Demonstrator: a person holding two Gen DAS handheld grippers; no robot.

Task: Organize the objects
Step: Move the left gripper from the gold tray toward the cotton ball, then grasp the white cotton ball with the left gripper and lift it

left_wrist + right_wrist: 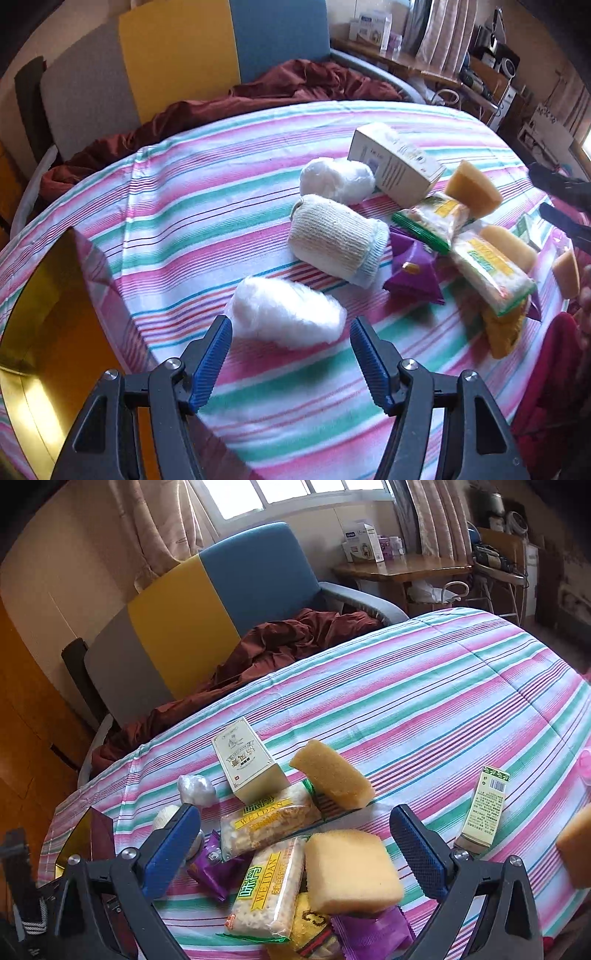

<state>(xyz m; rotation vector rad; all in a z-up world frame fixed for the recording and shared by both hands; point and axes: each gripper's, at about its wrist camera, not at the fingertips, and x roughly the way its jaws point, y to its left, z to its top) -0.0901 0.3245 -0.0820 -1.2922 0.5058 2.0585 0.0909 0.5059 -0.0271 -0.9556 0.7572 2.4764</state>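
Note:
A striped cloth covers the table (221,192). My left gripper (291,328) is open, its blue pads either side of a white cotton wad (288,312) just ahead. Beyond lie a rolled beige sock (336,240), a second cotton ball (336,181), a cream box (397,162), purple packets (412,273), Weidan snack packs (491,273) and yellow sponges (472,188). My right gripper (295,834) is open above a sponge (351,871) and snack packs (269,893). The cream box (247,760), another sponge (332,773) and a small green box (484,812) stand beyond.
A gold-lined open box (48,295) sits at the table's left edge, also in the right wrist view (88,834). A grey, yellow and blue sofa (207,602) with a maroon blanket (273,642) stands behind the table. A wooden side table (402,568) is far right.

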